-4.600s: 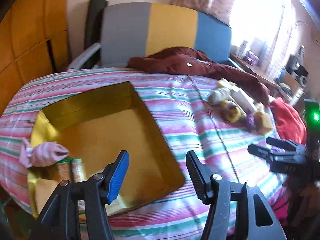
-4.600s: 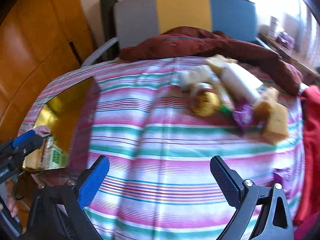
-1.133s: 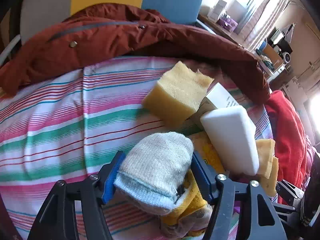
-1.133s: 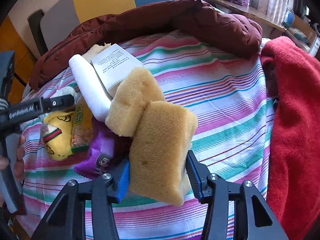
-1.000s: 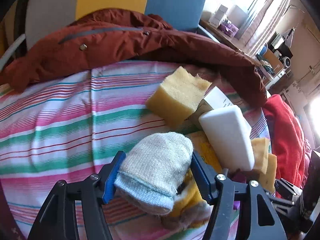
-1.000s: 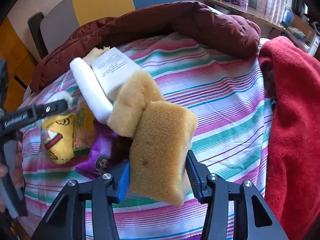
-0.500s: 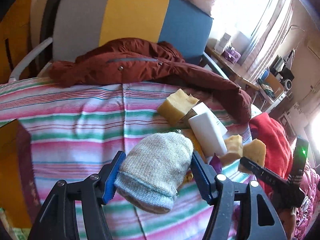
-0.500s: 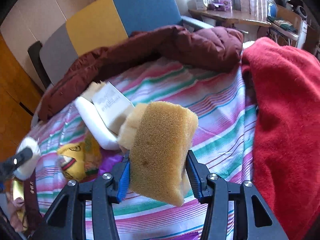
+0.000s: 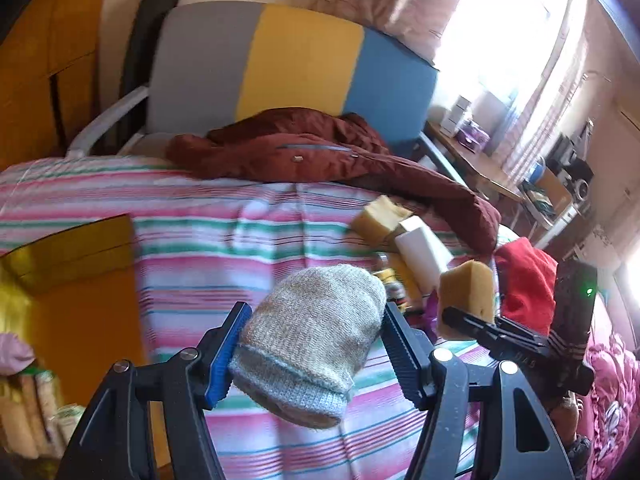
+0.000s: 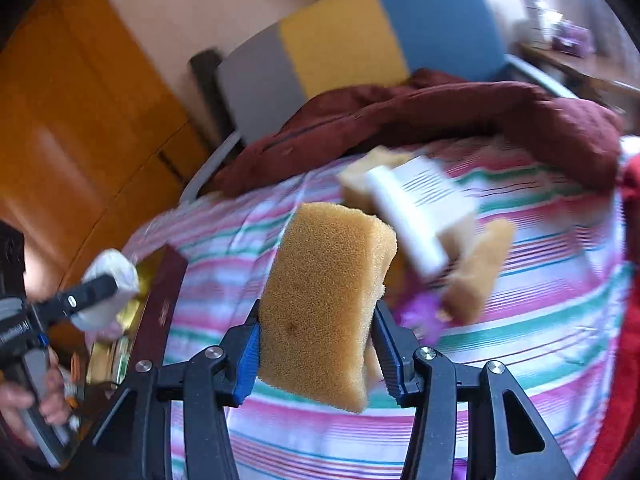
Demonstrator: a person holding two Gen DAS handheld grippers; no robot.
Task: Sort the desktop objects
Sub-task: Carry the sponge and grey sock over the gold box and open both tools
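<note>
My left gripper (image 9: 316, 350) is shut on a grey knitted sock (image 9: 310, 344) and holds it above the striped cloth, right of the gold box (image 9: 76, 276). My right gripper (image 10: 316, 350) is shut on a tan sponge (image 10: 328, 296) held in the air; it also shows in the left wrist view (image 9: 468, 294). The left gripper with the sock shows at the left of the right wrist view (image 10: 106, 286), over the box (image 10: 160, 304). A pile remains on the cloth: a white block (image 9: 424, 250), a yellow sponge (image 9: 378, 220), another tan sponge (image 10: 478, 272) and a purple packet (image 10: 422, 312).
The box holds a pink cloth (image 9: 14, 350) and packets (image 9: 36, 408). A maroon jacket (image 9: 320, 152) lies along the far edge before a grey, yellow and blue chair (image 9: 288, 72). A red towel (image 9: 526, 280) lies at the right. A wooden wardrobe (image 10: 80, 120) stands at the left.
Both grippers have closed on their items, lifted them off the pile and swung left toward the gold box, which has come back into view.
</note>
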